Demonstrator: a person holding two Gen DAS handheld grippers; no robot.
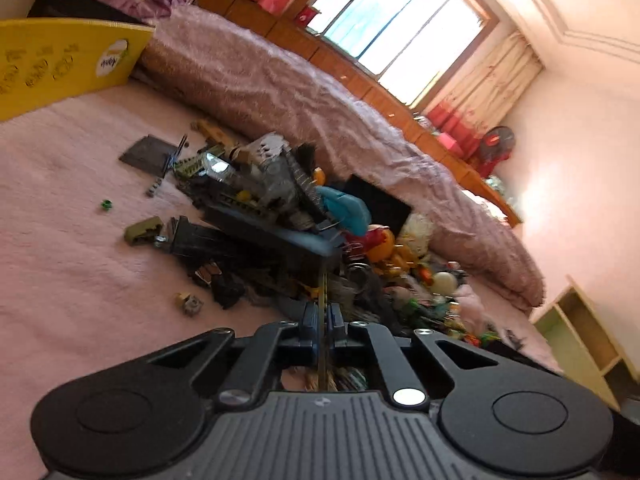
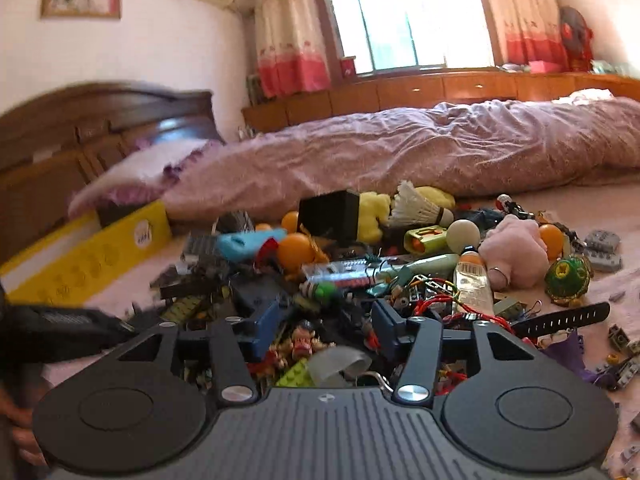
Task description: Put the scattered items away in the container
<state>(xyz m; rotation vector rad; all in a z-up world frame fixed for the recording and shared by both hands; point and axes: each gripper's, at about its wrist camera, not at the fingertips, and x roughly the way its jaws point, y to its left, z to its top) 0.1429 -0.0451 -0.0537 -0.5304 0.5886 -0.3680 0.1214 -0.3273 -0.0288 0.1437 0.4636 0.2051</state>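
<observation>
**Left gripper clamped on a plate, right gripper spread over the pile**

The left gripper (image 1: pixel 322 322) has its fingers pinched together on a thin yellowish flat plate (image 1: pixel 323 280), edge-on between them; the right gripper (image 2: pixel 325 320) is spread wide above the heap of scattered toys (image 2: pixel 360 272); the yellow cardboard box (image 2: pixel 92 256) sits far left.

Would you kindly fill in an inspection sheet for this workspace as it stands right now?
Surface: pink blanket on a bed.
Job's things: yellow cardboard box, open, left of the toy pile.
Clutter: shuttlecock, orange balls, pink plush, building bricks, black strap.
Grippers: left gripper jaws shut on a thin flat plate; right gripper jaws open over the pile.
Cables: thin coloured wires in the pile.
Surroundings: purple duvet, window, wooden headboard.
</observation>
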